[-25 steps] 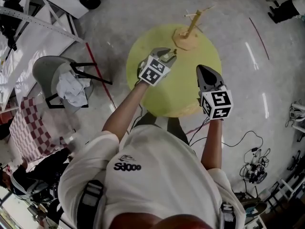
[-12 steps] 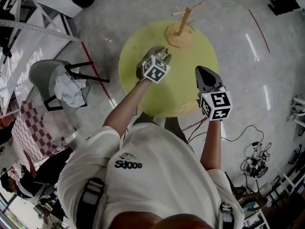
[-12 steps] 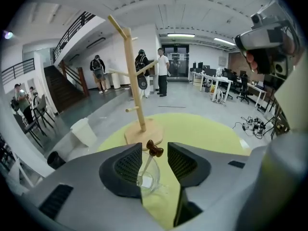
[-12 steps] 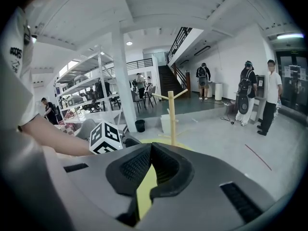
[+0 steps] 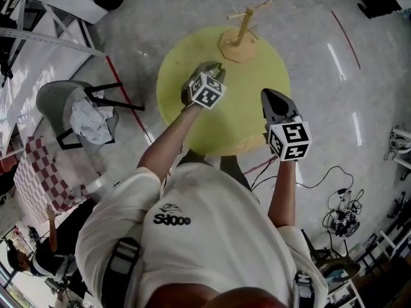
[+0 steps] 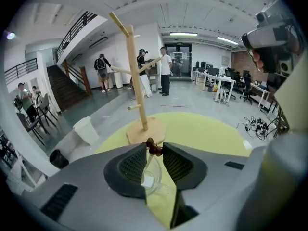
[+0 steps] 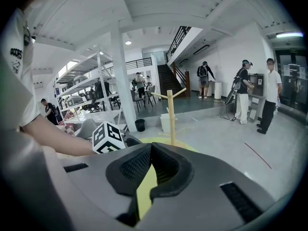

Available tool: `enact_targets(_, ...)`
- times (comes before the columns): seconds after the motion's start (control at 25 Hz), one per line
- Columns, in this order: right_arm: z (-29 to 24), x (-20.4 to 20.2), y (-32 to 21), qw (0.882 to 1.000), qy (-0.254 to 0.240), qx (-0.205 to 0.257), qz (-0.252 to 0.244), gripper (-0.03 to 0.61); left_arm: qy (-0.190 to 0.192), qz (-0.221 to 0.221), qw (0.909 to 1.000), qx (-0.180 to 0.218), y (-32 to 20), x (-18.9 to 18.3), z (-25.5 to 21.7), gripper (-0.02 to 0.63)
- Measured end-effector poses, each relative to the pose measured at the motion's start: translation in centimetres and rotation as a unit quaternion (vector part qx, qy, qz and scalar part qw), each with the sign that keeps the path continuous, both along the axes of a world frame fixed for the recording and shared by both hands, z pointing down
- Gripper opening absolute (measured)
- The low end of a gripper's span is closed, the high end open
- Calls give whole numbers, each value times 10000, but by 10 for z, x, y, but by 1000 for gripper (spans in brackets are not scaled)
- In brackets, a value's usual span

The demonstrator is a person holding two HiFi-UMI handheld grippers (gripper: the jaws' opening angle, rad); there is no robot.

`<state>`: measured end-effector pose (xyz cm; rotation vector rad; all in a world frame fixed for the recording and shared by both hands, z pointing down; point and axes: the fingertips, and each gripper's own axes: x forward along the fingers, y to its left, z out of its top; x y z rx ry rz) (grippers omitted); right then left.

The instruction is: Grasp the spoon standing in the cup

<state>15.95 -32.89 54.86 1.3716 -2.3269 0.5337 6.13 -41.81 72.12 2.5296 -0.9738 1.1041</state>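
In the left gripper view a thin spoon (image 6: 150,159) with a brown knobbed top stands in a clear glass cup (image 6: 153,177) on the round yellow table (image 6: 207,131). My left gripper (image 6: 155,149) reaches over the cup. Its jaws are closing, and the spoon's brown top fills the gap between the two tips. From the head view the left gripper (image 5: 210,72) hides the cup and spoon. My right gripper (image 5: 270,97) hovers at the table's right side, apart from the cup. Its jaw tips (image 7: 151,147) meet with nothing between them.
A wooden mug tree (image 5: 241,36) stands at the table's far side, just beyond the cup (image 6: 142,105). A grey chair (image 5: 77,111) with cloth on it stands left of the table. Cables (image 5: 340,220) lie on the floor at the right. People stand far off.
The left gripper has edged a little toward the mug tree over the table. The right gripper has kept its place. The head camera has shifted slightly.
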Motion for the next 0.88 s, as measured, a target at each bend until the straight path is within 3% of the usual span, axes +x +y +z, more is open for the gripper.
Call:
enact_targets(0.2,-8,-5,5,10000,20,96,2,17,45,-130,9999,94,3,-12,-10,106)
enact_targets(0.28,-11,-8,8,9999,22,141,13,17,70,-233,9996,149,4,-20,-14,60)
enact_targets(0.56,-20,-11,25,9997,39,252,1,15,130,-413,9986,299,14,-33,-26,58)
enact_targets(0.88,-46,-14,39,9983,74,580,15,17,430,-571,9947,740,21,-50,-77,57)
